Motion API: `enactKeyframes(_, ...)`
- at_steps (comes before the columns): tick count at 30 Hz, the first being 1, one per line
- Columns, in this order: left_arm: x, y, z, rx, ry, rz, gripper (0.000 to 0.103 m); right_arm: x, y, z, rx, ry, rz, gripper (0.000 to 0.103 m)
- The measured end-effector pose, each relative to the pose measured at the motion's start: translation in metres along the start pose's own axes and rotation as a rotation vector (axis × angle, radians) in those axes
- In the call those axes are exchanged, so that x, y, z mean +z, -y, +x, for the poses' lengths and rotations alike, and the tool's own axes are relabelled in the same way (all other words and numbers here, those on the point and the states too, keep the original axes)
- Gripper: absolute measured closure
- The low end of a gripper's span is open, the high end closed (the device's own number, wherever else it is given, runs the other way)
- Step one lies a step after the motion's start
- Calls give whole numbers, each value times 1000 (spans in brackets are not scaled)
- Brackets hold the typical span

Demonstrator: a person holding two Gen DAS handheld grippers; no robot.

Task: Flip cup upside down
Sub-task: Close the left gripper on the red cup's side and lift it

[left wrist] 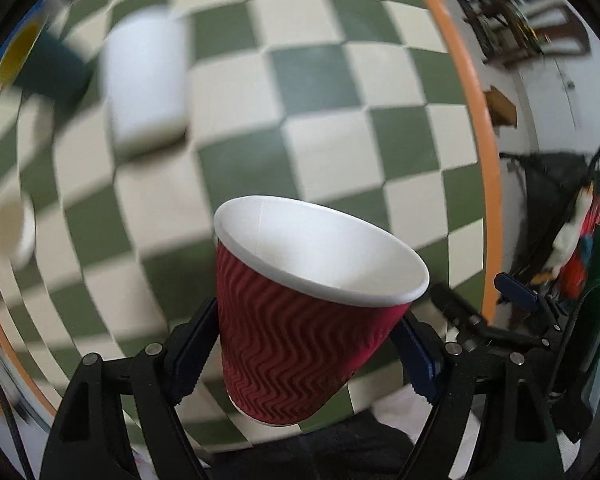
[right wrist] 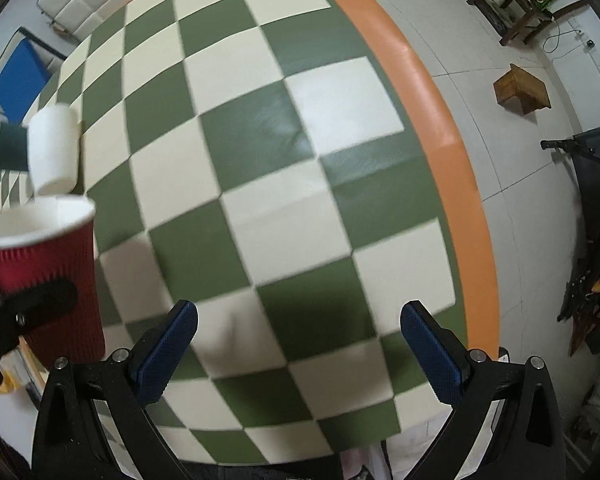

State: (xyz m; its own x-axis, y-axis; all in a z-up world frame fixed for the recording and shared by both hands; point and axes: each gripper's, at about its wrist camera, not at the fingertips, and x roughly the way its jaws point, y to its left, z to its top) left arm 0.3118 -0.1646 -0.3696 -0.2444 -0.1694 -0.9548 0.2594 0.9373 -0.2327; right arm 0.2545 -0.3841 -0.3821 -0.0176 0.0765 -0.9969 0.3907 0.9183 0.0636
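A red ribbed paper cup [left wrist: 300, 320] with a white inside is held between the jaws of my left gripper [left wrist: 308, 344]. It is lifted above the checkered table, mouth up and tilted to the right. The same cup [right wrist: 48, 272] shows at the left of the right wrist view, with a black finger [right wrist: 40, 308] of the left gripper across its wall. My right gripper [right wrist: 300, 344] is open and empty above the table [right wrist: 260, 160], to the right of the cup.
A white cup [right wrist: 54, 150] stands upside down on the table's far left, next to a dark green cup [right wrist: 10, 148] lying on its side. The table has an orange rim [right wrist: 452, 152]. Floor, a wooden stool [right wrist: 522, 88] and a dark rack lie beyond it.
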Motion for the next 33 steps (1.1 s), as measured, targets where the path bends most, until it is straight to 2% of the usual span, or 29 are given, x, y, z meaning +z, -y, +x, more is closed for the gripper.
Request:
enactKeyframes(1, -9, 9, -13, -16, -12, -32, 21, -3, 1, 0, -1, -2, 0, 0)
enactKeyframes(2, -20, -4, -13, -44, -23, -79, 21, -14, -1, -1, 0, -6, -1, 0)
enactKeyframes(3, -24, 0, -13, -65, -34, -125, 21, -25, -5, -2, 1, -13, -2, 0)
enactKeyframes(7, -58, -37, 2, -150, -50, -266, 21, -64, -17, -3, -5, -31, -6, 0)
enactKeyframes(12, -75, -69, 15, -229, -49, -391, 21, -84, -24, 10, -29, -47, -11, 0)
enactKeyframes(16, -59, -72, 13, -232, -28, -412, 21, -92, -33, 18, -51, -53, -18, 0)
enactKeyframes(22, -33, -69, 25, -183, -10, -366, 21, -96, -47, 31, -75, -73, -31, 0)
enactKeyframes(33, -21, -69, 37, -154, -31, -376, 21, -94, -67, 39, -74, -83, -45, 0)
